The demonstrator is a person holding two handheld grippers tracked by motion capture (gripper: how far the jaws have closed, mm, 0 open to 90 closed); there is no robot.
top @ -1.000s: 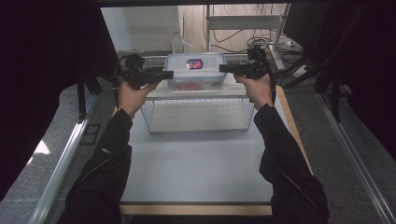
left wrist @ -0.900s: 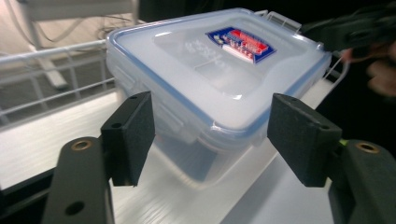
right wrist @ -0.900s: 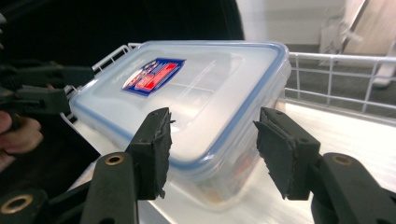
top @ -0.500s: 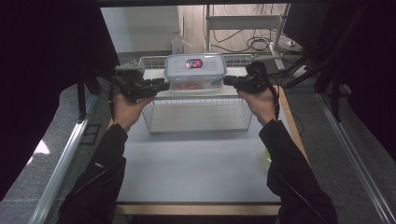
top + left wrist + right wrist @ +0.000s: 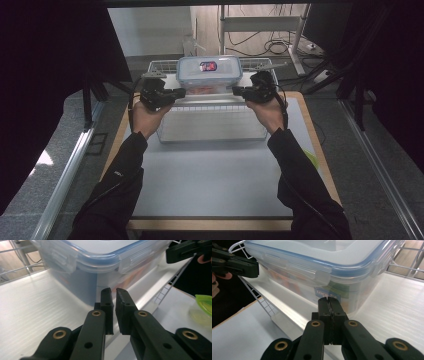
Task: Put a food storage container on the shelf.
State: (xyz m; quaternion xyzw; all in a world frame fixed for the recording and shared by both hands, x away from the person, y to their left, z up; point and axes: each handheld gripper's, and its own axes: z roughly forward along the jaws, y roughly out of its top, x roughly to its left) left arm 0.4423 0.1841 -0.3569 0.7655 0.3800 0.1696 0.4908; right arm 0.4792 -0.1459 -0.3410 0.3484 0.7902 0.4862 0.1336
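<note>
I hold both forearms stretched forward over the white table [image 5: 210, 185], hands turned inward so my left gripper [image 5: 181, 92] and my right gripper [image 5: 237, 90] point at each other across the near end of the clear lidded food container [image 5: 209, 75]. The container sits in the wire basket [image 5: 212, 131], at its far end, with its blue-sealed lid clipped on. My left jaws have just been closing and now stand almost together with a thin slit between them and nothing in it, their tips just short of the container's near corner. My right jaws have also just been closing and are pressed flat together, empty, just before the container's wall below a lid clip. The basket's near part lies open between my wrists. A green lid [image 5: 205, 304] rests on the table outside the basket's wire rim.
</note>
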